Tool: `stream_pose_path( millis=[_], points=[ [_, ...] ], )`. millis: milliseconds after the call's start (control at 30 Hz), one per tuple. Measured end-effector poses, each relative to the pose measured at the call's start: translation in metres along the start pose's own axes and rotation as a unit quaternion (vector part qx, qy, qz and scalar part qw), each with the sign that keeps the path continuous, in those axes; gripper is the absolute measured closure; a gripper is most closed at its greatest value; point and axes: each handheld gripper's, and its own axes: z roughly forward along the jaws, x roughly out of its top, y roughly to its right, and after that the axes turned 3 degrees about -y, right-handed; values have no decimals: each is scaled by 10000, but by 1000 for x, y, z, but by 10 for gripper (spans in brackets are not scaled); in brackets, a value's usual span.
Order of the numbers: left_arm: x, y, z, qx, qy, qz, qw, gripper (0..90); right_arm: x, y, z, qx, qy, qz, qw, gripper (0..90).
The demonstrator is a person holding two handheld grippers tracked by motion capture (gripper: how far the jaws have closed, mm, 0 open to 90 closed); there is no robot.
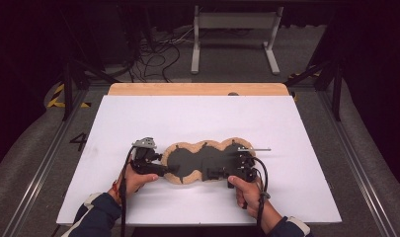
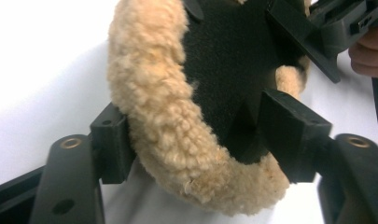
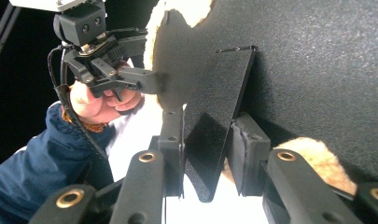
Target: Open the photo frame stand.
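We see a fleece pad [image 1: 207, 160] lying on a board [image 1: 197, 118] near its front edge.
Our left gripper [image 1: 164, 170] sits at the pad's left end, our right gripper [image 1: 218, 174] at its front right; a stand [image 1: 234, 22] stands behind the table.

Insole [image 2: 224, 60]: matt black grainy face, tan woolly fleece rim; tool [image 3: 205, 154] matt black plastic.

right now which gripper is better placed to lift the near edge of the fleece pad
Probably the left gripper: its fingers straddle the fleece pad's thick woolly rim. The right gripper pinches only a thin black flap of the dark backing.
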Motion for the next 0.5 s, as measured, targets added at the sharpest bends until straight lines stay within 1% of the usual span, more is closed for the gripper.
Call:
stream_pose_path(
  millis=[33,100,133,200,233,267,300,367,400,433,467,500],
  points=[
    [0,0,0,0,0,0,10000,367,0,0,0,10,8,11,10000,711],
    [1,2,-3,101,82,97,9999,380,0,0,0,25,10,12,10000,719],
    [2,3,-5,160,144,196,9996,393,0,0,0,35,10,3,10000,723],
    [3,7,-9,299,229,298,9988,421,0,-1,-1,65,7,-45,10000,733],
    [4,8,-10,368,299,417,9980,432,0,-2,-1,91,15,-57,9999,737],
    [4,11,-12,490,370,495,9969,447,1,-3,-1,92,31,-75,9999,743],
    [5,13,-14,568,383,583,9959,458,1,-4,-1,72,19,-140,9999,749],
    [5,16,-16,684,447,718,9941,474,1,-5,-2,39,-3,-176,9998,756],
    [4,19,-16,748,470,757,9932,479,1,-6,-2,25,-12,-195,9998,759],
    [3,20,-17,768,499,820,9924,483,2,-7,-2,16,-9,-206,9998,759],
    [3,20,-17,763,518,809,9924,483,2,-7,-2,20,-9,-228,9997,759],
    [2,19,-17,740,515,764,9930,484,2,-7,-2,-1,-20,-268,9996,758]
  ],
)
